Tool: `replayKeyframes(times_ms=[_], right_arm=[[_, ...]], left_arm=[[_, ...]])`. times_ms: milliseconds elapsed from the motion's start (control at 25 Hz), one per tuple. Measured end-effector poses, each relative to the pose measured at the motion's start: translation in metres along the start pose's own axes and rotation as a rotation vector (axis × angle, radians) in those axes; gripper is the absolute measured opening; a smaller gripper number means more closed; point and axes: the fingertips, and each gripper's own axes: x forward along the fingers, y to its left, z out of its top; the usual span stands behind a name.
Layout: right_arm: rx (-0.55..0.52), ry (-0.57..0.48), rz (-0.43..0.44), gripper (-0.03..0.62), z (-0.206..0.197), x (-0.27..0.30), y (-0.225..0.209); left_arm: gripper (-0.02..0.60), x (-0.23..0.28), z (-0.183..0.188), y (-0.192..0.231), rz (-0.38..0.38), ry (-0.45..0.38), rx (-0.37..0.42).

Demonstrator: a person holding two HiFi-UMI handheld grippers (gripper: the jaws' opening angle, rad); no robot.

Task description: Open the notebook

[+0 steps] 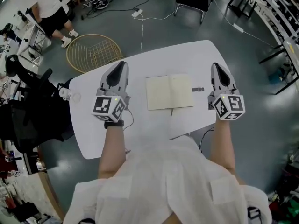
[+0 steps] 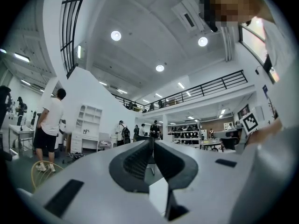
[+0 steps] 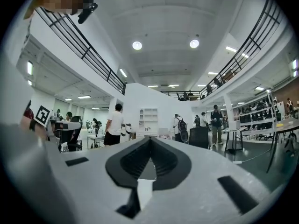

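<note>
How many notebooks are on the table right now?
1. The notebook lies open at the middle of the white table, between the left gripper and the right gripper. No other seems hidden.

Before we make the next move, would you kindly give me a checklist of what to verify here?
1. Notebook lies open, pages up, on the white table: ok.
2. Left tongs shut with nothing between them: ok.
3. Right tongs shut with nothing between them: ok.
4. Both tongs held off the notebook, one on each side of it: ok.
5. Small dark item by the notebook's right edge lies off the pages: ok.
6. Whether that item touches the notebook: cannot tell.
</note>
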Motion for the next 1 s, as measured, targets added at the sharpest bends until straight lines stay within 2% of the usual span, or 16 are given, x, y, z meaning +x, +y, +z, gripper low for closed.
replayKeyframes(times_ms=[320,1000], right_arm=[[-0.023,-0.012,0.005,0.003,0.017,-0.002,0.004],[-0.042,0.009,0.001,0.002,0.013,-0.001,0.008]], left_arm=[[0.029,0.000,0.005,-0.006,-0.019,0.006,-0.004],[0.029,-0.001,0.002,-0.008,-0.019,0.002,-0.007]])
